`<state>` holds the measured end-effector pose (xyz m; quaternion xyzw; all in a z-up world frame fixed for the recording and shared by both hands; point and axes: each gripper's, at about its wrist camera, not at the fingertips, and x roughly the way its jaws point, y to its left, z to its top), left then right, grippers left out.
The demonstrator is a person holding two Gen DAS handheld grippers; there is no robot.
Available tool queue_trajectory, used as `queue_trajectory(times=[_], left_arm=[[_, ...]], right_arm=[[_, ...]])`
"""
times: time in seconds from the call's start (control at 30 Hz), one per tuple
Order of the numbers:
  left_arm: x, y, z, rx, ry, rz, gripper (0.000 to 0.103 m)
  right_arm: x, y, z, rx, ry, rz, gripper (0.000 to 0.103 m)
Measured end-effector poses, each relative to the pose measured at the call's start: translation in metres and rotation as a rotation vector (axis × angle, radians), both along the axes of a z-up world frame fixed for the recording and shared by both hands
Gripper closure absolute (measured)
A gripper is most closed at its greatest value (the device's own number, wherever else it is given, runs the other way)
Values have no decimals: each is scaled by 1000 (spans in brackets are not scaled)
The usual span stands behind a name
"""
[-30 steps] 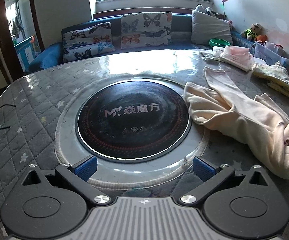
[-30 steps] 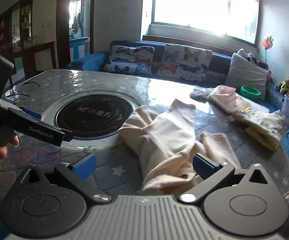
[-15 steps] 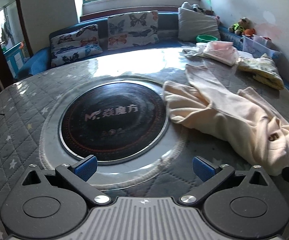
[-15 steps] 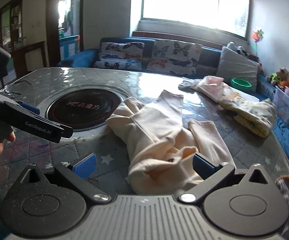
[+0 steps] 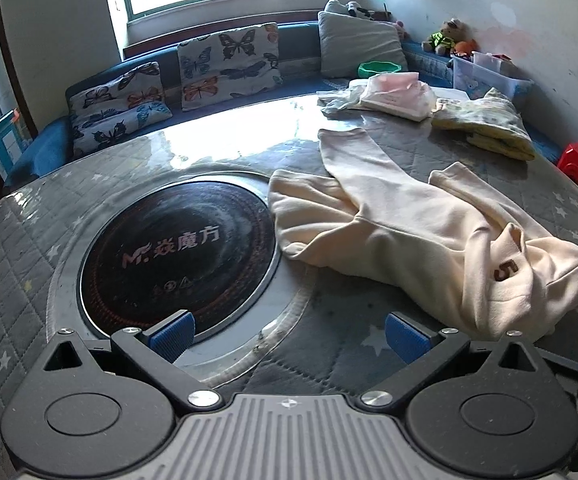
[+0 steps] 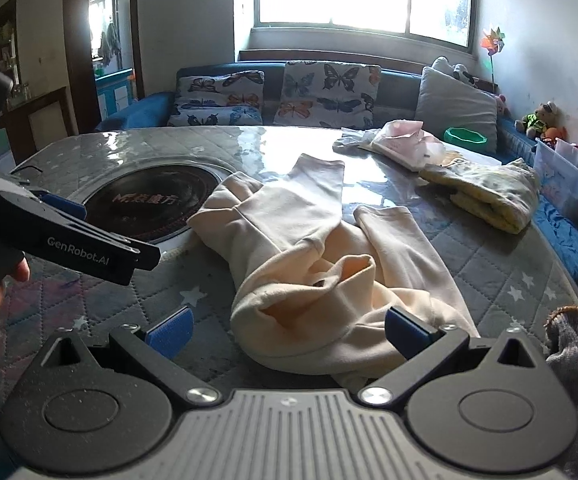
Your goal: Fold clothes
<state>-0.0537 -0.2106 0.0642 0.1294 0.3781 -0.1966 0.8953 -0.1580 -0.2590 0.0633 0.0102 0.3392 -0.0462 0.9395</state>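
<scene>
Cream garment (image 5: pixel 405 236) lay crumpled on the worktop (image 5: pixel 341 344), right of the round hob (image 5: pixel 177 248). Soft, light, floppy; best pinched at hem or sleeve edges. Left gripper (image 5: pixel 287 334) and right gripper (image 6: pixel 287 330) fingers wide apart, holding nothing.

Grey cloth (image 6: pixel 577 368), cut by frame edge

Two grippers are seen: the left gripper (image 5: pixel 287 334) and the right gripper (image 6: pixel 287 328), each with two blue-padded fingers set wide apart. One cream garment (image 5: pixel 417 232) is counted on the table (image 5: pixel 29 248), with one folded yellow cloth (image 5: pixel 485 128) and one pink-and-white pile (image 5: pixel 393 94) farther back. One round black cooktop (image 5: pixel 177 252) is set in the table. Three butterfly cushions (image 6: pixel 325 94) and one grey pillow (image 6: pixel 455 106) are counted on the sofa (image 6: pixel 145 110).
</scene>
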Motion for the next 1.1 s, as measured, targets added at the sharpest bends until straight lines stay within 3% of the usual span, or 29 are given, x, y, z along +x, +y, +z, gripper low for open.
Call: queue_trajectory(times=[0.57, 0.83, 0.93, 1.1], left_arm=[[4, -32, 3, 14, 5, -67, 0], [9, -55, 12, -32, 10, -154, 0], [9, -67, 13, -33, 9, -201, 6], [5, -88, 13, -50, 13, -294, 24]], right_arm=[[-2, -15, -7, 31, 4, -28, 9], [-2, -24, -11, 32, 12, -43, 14], [-2, -27, -12, 39, 11, -52, 15], [-2, -29, -12, 39, 8, -61, 15]])
